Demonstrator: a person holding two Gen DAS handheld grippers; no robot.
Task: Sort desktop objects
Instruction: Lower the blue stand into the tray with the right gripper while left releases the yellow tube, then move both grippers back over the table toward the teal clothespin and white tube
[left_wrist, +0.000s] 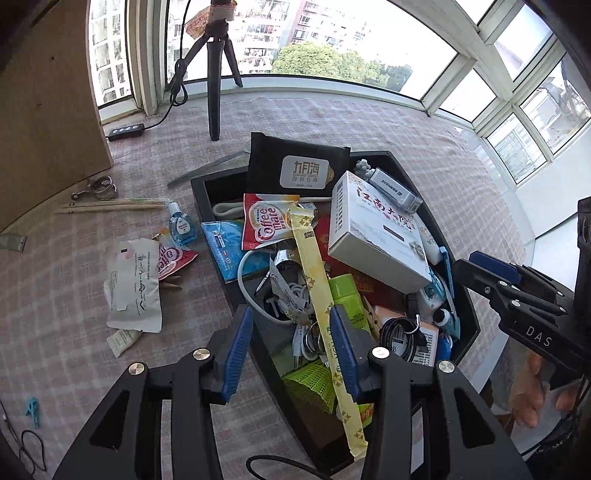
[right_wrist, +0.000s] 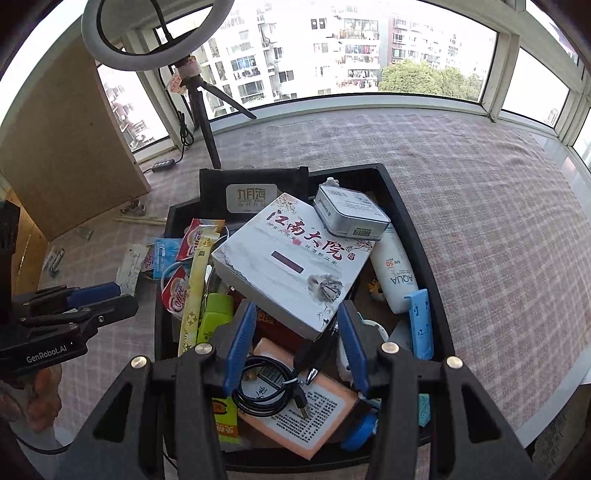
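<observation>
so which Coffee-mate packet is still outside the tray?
The torn one on the checked cloth left of the tray, partly under a white paper wrapper. The other packet lies inside, on the pile.

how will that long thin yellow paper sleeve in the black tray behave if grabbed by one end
The long yellow paper sleeve looks light. It probably holds its length if there are chopsticks inside, a guess, but the wrapper may crumple. Resting atop clutter in the black tray, it could pivot.
</observation>
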